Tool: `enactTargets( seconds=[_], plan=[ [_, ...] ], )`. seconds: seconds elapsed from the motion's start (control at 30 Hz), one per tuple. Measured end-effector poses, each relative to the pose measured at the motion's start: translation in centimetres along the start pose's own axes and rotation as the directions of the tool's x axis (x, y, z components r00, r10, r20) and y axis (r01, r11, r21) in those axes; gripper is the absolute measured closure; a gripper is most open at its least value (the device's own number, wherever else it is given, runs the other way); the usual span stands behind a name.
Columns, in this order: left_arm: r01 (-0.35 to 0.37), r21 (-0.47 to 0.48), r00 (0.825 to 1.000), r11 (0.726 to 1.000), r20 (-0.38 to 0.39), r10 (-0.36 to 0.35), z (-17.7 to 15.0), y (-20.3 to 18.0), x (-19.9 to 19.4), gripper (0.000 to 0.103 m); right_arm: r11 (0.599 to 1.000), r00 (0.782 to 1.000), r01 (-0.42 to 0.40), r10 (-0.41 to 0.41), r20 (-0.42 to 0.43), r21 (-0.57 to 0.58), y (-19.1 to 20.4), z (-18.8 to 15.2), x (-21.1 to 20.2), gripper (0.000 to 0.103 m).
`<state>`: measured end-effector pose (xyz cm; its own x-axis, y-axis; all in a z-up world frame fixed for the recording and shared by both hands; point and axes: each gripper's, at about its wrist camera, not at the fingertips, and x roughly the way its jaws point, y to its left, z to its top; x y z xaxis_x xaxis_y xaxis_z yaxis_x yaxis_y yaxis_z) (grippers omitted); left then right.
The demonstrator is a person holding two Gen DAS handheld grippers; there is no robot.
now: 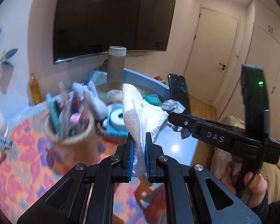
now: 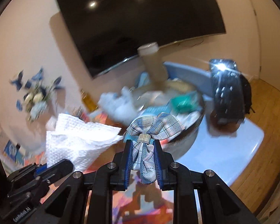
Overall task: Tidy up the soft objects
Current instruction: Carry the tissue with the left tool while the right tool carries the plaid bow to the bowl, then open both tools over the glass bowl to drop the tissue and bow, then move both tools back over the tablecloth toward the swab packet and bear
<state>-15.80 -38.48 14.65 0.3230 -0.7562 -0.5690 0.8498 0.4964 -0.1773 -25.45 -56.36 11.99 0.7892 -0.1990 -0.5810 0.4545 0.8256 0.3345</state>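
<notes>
Behind the cluttered counter (image 1: 179, 140), with its floral cloth and pale blue top, a dark television (image 1: 112, 18) fills the wall. My left gripper (image 1: 139, 140) has its fingers closed nearly together on a white paper towel (image 1: 138, 110), pinched at its gathered lower end so that the loose sheet stands up above the counter; my right gripper (image 2: 142, 147) has its fingers closed about a plaid fabric bow (image 2: 155, 125), held by its tails just below the centre band, also aloft. I judge both items to be very light, limp and compressible: the towel will tear or slip if dragged, so a bunched fold is the best hold, while the bow is sturdier and is most securely taken at its banded waist. Beyond them a tall lidded bottle (image 1: 116, 63) stands by a blue tray (image 1: 149, 82) of mixed items, and a beige cup (image 1: 72, 130) holds upright oddments. Motion blur smears the tray contents and the cup's contents in both views, so I cannot identify them; a grey plush shape (image 1: 95, 99) is indistinct. Each gripper body hides the counter directly below its load.
</notes>
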Motion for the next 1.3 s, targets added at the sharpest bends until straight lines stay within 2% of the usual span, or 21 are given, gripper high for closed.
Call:
enactTargets(
  seconds=[0.13, 0.23, 0.37, 0.4, 0.43, 0.47, 0.5, 0.53, 0.63, 0.83, 1.07, 1.2, 1.3],
  plan=[
    [-0.03, -0.017, 0.999, 0.999, -0.016, 0.03, 2.4, -0.3, 3.1, 0.096, 0.999, 1.0, 0.006, -0.006, 0.017, 0.042, -1.4, 3.1, 1.6, 0.082],
    [-0.114, 0.016, 0.993, 0.993, -0.01, 0.114, 3.9, -0.4, 5.2, 0.096, 0.997, 1.0, 0.001, -0.003, 0.026, 0.081, -2.5, 5.3, 3.3, 0.082],
    [-0.139, 0.009, 0.99, 0.99, -0.017, 0.139, 5.1, 0.5, 7.7, 0.095, 0.996, 0.999, 0.026, -0.028, 0.025, 0.086, -3.0, 8.2, 6.1, 0.081],
    [-0.145, 0.013, 0.989, 0.989, -0.023, 0.145, 5.3, 0.7, 8.4, 0.092, 0.996, 1.0, 0.028, -0.029, 0.013, 0.082, -3.1, 8.7, 6.9, 0.076],
    [-0.151, 0.022, 0.988, 0.988, -0.036, 0.152, 5.3, 0.8, 8.9, 0.074, 0.996, 0.999, 0.034, -0.034, -0.007, 0.081, -3.3, 9.1, 7.9, 0.07],
    [-0.16, 0.032, 0.986, 0.987, -0.051, 0.161, 5.3, 0.8, 9.5, 0.062, 0.996, 0.999, 0.044, -0.042, -0.031, 0.081, -3.5, 9.5, 8.9, 0.052],
    [-0.173, 0.04, 0.983, 0.984, -0.059, 0.175, 5.1, 0.9, 9.8, 0.031, 0.995, 0.997, 0.059, -0.054, -0.059, 0.084, -3.7, 9.7, 10.0, 0.043],
    [-0.186, 0.043, 0.981, 0.982, -0.055, 0.188, 5.0, 0.9, 9.8, 0.013, 0.994, 0.995, 0.066, -0.059, -0.081, 0.087, -4.0, 9.6, 10.7, 0.044],
    [-0.146, 0.065, 0.989, 0.987, 0.03, 0.144, 4.0, 0.4, 8.2, 0.013, 0.992, 0.994, 0.052, -0.041, -0.099, 0.119, -5.2, 8.9, 11.0, 0.043],
    [-0.117, 0.119, 0.993, 0.986, 0.015, 0.116, 2.8, -0.8, 6.5, 0.012, 0.984, 0.996, 0.046, -0.031, -0.087, 0.174, -6.6, 7.0, 8.3, 0.043],
    [-0.148, 0.132, 0.989, 0.98, 0.04, 0.144, -0.4, -1.1, 1.7, 0.011, 0.989, 0.998, -0.033, 0.041, -0.053, 0.147, -4.8, 3.4, 3.0, 0.04],
    [-0.198, 0.057, 0.98, 0.979, 0.036, 0.196, -2.8, 1.6, -2.4, 0.01, 0.988, 0.984, -0.154, 0.156, -0.087, 0.032, -2.3, 0.5, 1.0, 0.039],
    [-0.221, -0.058, 0.974, 0.974, 0.033, 0.223, -5.2, 5.5, -6.3, 0.007, 0.952, 0.953, -0.284, 0.267, -0.145, -0.115, 0.9, -1.8, 0.1, 0.037]
  ],
)
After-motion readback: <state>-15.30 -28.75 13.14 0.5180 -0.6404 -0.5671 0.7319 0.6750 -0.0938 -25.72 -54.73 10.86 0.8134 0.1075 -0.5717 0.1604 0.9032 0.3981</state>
